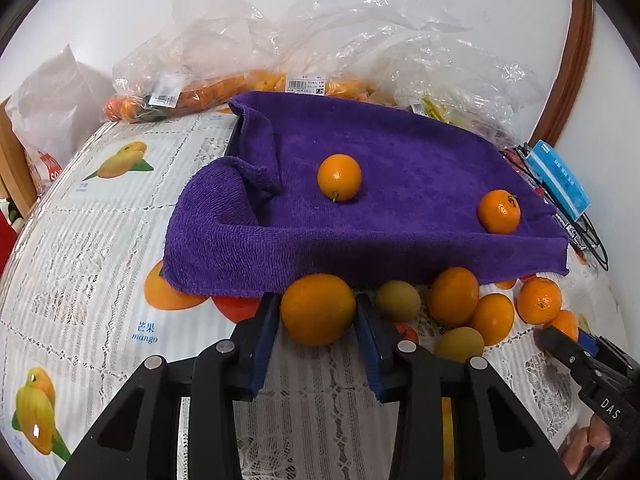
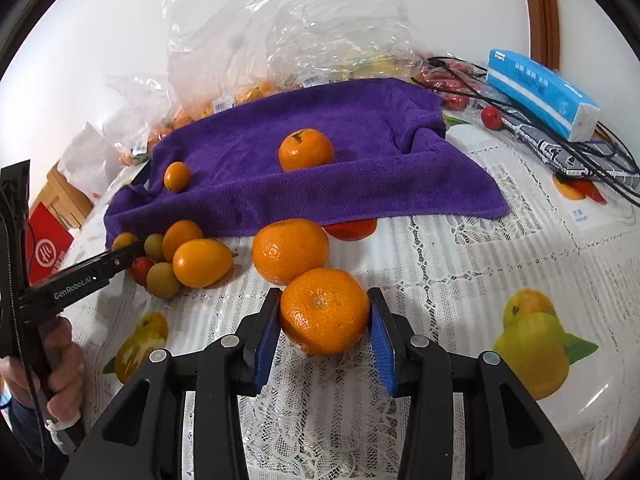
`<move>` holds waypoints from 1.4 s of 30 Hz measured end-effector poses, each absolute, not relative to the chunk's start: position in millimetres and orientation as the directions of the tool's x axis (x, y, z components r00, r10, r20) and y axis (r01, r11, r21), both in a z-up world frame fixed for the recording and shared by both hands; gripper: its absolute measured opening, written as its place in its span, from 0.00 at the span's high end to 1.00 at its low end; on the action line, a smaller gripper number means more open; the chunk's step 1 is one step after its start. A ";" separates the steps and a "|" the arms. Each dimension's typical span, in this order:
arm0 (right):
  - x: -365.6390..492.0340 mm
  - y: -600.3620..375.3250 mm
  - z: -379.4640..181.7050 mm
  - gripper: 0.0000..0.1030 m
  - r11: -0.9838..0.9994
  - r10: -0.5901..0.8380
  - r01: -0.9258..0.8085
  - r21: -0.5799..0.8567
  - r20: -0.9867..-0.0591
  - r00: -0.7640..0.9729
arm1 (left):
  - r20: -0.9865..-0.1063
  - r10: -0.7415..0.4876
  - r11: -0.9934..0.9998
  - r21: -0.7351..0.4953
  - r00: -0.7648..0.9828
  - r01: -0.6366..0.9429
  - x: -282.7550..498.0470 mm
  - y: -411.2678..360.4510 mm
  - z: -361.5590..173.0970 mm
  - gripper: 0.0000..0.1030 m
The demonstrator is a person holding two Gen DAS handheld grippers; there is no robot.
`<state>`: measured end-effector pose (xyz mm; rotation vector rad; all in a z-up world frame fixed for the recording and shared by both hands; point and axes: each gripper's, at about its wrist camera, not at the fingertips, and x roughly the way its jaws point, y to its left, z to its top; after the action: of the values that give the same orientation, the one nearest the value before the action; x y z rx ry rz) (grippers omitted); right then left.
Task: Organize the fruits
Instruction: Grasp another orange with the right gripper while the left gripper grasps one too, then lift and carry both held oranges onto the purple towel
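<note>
My left gripper [image 1: 317, 308] is shut on a smooth orange kumquat [image 1: 318, 309] just in front of the purple towel [image 1: 400, 208]. My right gripper [image 2: 324, 312] is shut on a mandarin [image 2: 324, 311] close above the tablecloth. On the towel lie a kumquat [image 1: 339, 176] and a mandarin [image 1: 499, 211]; they also show in the right wrist view as the kumquat [image 2: 177, 176] and the mandarin [image 2: 306, 149]. In front of the towel lie a second mandarin [image 2: 290, 250], orange kumquats [image 2: 202, 263] and small greenish fruits [image 2: 163, 280].
Clear plastic bags of fruit [image 1: 256, 80] lie behind the towel against the wall. A blue tissue pack [image 2: 540, 94], black cables [image 2: 576, 148] and small red fruits [image 2: 491, 117] sit at the right. The tablecloth [image 2: 460, 280] is lace with printed fruit pictures.
</note>
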<state>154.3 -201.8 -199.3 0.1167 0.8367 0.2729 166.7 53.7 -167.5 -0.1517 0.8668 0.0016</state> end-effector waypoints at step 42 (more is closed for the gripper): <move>147.0 -184.8 -120.4 0.60 0.939 0.345 -0.300 0.171 -0.512 0.787 | -0.599 -0.112 0.972 -0.232 0.793 -0.038 154.2 73.7 -92.9 0.67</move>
<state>147.0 -184.8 -120.5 0.0815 0.5670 0.3478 154.2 73.7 -92.9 -0.2385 0.6554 -0.0402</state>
